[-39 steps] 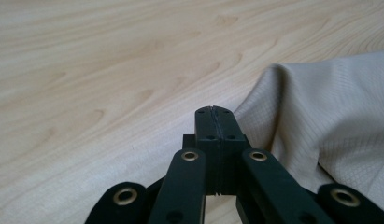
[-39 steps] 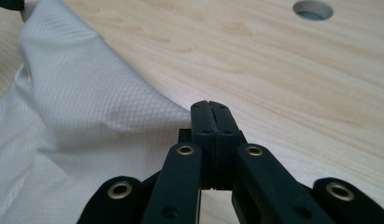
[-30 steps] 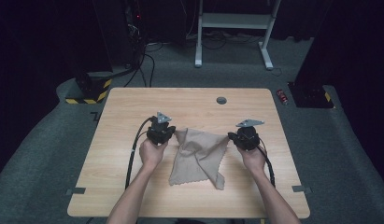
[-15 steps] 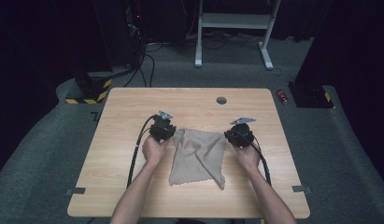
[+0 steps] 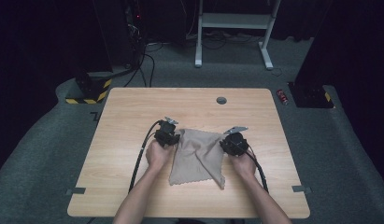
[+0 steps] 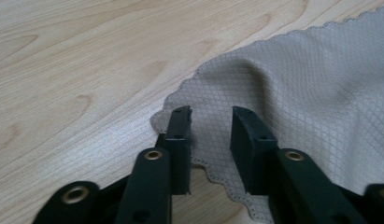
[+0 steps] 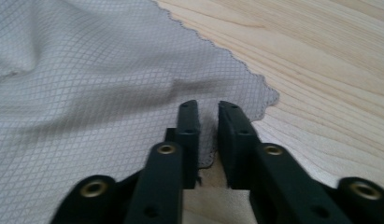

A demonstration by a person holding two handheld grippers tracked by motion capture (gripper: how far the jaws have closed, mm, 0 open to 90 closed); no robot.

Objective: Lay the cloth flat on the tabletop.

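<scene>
1. We see a dark room with grey carpet, and a light wooden desk (image 5: 133,186) in the middle of it.
2. A beige cloth (image 5: 199,156) lies on the desk, just nearer the person's edge than the middle, between the two hands.
3. The cloth is rumpled, with a fold running down it; its edge is scalloped and its weave shows a fine diamond grid.
4. The left claw (image 5: 173,138) sits at the cloth's upper left corner, held in the left hand (image 5: 158,154).
5. In the left gripper view, we see the left claw (image 6: 210,135) spread, its jaws standing over the cloth's (image 6: 311,98) corner with a clear gap between them; whether they touch the fabric we cannot tell.
6. The right claw (image 5: 228,142) sits at the cloth's upper right corner, held in the right hand (image 5: 243,163).
7. In the right gripper view, the right claw (image 7: 208,128) is nearly pressed together, a narrow slit left between the jaws, right at the cloth's (image 7: 96,84) corner; we cannot tell whether fabric is pinched.
8. A black cable (image 5: 139,156) trails from the left claw toward the desk's near edge.
9. A round grommet (image 5: 221,100) sits near the desk's far edge, well apart from the cloth.
</scene>
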